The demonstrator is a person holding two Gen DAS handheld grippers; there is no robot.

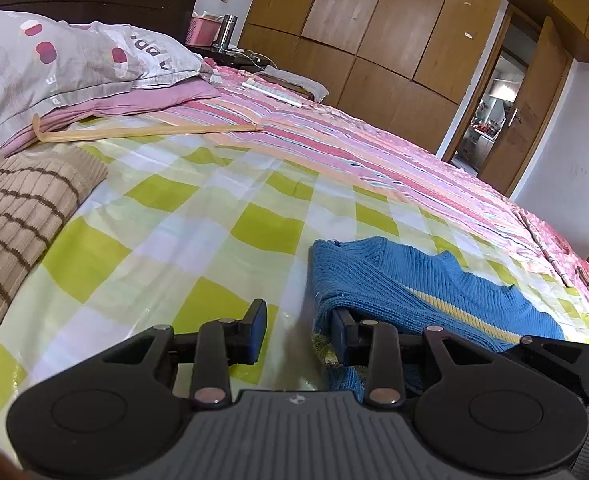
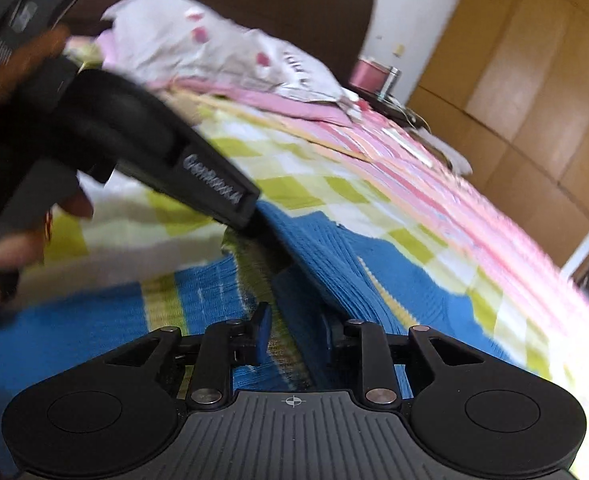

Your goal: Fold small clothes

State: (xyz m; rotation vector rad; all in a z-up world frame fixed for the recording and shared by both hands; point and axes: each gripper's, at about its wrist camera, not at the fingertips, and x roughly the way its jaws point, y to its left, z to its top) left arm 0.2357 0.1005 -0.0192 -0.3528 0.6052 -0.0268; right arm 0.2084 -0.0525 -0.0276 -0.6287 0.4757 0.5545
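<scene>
A small blue knit sweater (image 1: 422,292) with a yellow stripe lies on the green-and-white checked sheet (image 1: 166,232) of the bed. My left gripper (image 1: 298,330) is open at the sweater's left edge; its right finger sits under a raised fold of the knit, its left finger over bare sheet. In the right wrist view, which is blurred by motion, the sweater (image 2: 334,256) spreads in front of my right gripper (image 2: 294,336), which is open with the knit between and under its fingers. The left gripper's body (image 2: 214,188) crosses the upper left of that view.
A brown striped knit garment (image 1: 18,216) lies at the left. A grey pillow (image 1: 62,60) and a wooden stick (image 1: 142,132) lie farther back on the pink striped bedspread (image 1: 354,140). Wardrobes (image 1: 374,20) and a doorway stand behind.
</scene>
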